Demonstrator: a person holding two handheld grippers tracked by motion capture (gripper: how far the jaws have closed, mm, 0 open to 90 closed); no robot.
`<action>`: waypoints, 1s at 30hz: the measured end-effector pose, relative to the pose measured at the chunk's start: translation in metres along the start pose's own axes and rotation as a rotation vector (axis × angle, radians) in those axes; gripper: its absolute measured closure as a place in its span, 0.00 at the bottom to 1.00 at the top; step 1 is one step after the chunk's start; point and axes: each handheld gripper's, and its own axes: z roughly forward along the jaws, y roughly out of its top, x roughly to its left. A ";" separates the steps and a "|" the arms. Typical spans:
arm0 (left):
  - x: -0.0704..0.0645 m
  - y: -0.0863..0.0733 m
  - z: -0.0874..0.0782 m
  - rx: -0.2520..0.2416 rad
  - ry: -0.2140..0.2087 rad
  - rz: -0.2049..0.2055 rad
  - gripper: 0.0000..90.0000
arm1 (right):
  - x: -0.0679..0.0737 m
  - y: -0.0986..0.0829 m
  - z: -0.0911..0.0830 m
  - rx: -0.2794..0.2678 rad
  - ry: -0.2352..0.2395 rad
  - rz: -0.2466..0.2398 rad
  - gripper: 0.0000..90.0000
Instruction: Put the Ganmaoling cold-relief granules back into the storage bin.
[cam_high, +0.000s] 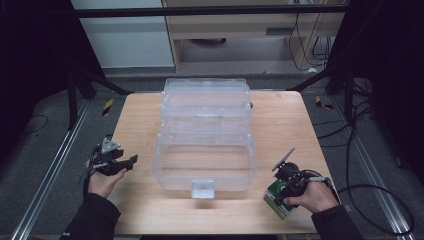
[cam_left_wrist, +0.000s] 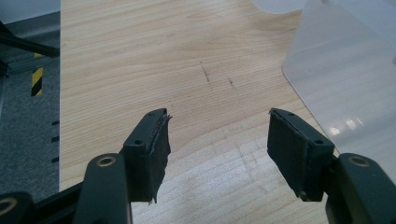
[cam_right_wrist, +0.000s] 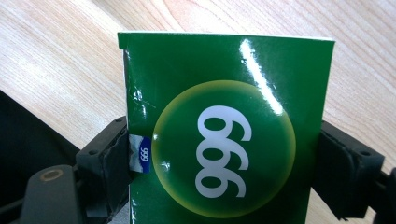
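Observation:
A clear plastic organiser box (cam_high: 205, 137) stands open in the middle of the wooden table (cam_high: 280, 115), its front latch (cam_high: 202, 189) facing me. My right gripper (cam_high: 281, 192) is near the table's front right corner, shut on a green box (cam_high: 276, 199) marked 999 (cam_right_wrist: 223, 149). In the right gripper view both pads (cam_right_wrist: 112, 168) press the green box's sides. My left gripper (cam_high: 131, 162) hovers at the table's left edge, jaws open and empty (cam_left_wrist: 217, 144), pointing toward the clear box, whose corner (cam_left_wrist: 345, 79) shows at right.
Beyond the table lie grey floor, black frame legs (cam_high: 95, 82), cables (cam_high: 365, 190) at the right and a wooden cabinet (cam_high: 250, 30) at the back. Bare tabletop (cam_left_wrist: 163, 60) lies left of the clear box and along its front.

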 end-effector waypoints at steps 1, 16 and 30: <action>0.000 0.000 0.000 0.000 0.000 -0.002 0.42 | 0.000 0.000 0.000 -0.005 0.003 -0.006 0.19; -0.001 0.000 0.001 0.004 -0.003 0.007 0.42 | -0.005 -0.002 -0.030 -0.115 -0.021 -0.016 0.19; -0.001 0.000 0.002 0.008 -0.008 0.013 0.42 | -0.013 0.002 -0.058 -0.185 -0.060 -0.017 0.19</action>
